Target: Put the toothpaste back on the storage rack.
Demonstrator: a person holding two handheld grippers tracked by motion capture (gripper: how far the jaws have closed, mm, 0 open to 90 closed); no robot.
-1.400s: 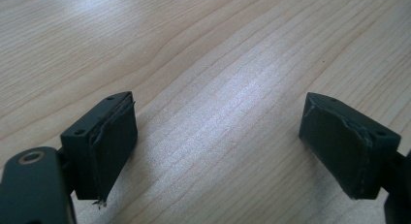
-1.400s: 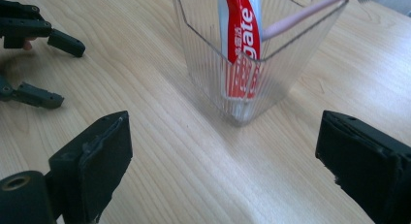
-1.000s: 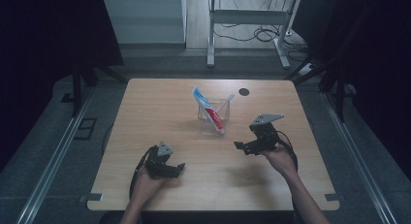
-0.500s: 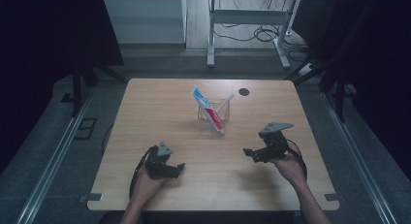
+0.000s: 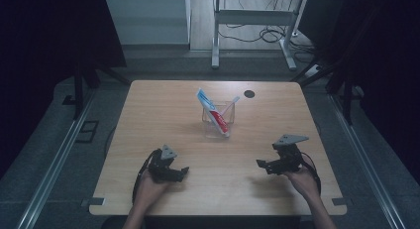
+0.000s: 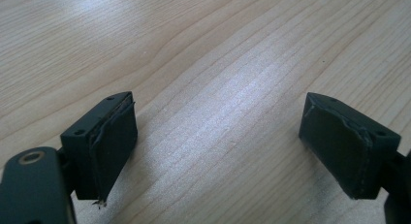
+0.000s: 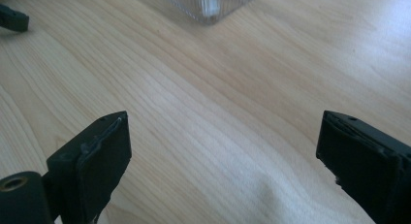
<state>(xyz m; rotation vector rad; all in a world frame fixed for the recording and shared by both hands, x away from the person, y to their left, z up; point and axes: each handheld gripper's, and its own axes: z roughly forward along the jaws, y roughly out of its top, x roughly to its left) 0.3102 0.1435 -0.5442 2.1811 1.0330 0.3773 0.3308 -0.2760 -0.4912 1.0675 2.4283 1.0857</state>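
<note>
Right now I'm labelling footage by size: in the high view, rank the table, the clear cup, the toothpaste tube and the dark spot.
1. table
2. clear cup
3. toothpaste tube, close to the cup, so unsure
4. dark spot

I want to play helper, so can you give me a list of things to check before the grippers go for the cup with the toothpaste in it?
1. Left gripper open: ok, the left gripper view has its jaws wide apart over bare wood.
2. Right gripper open: ok, jaws wide apart and holding nothing.
3. Clear cup standing upright: ok, mid-table.
4. Toothpaste tube inside the cup: ok, leaning with its top sticking out.
5. Path from grippers to cup over the table: ok, only wood between them.
6. What the thin pale thing beside the tube is: cannot tell, too small.
</note>
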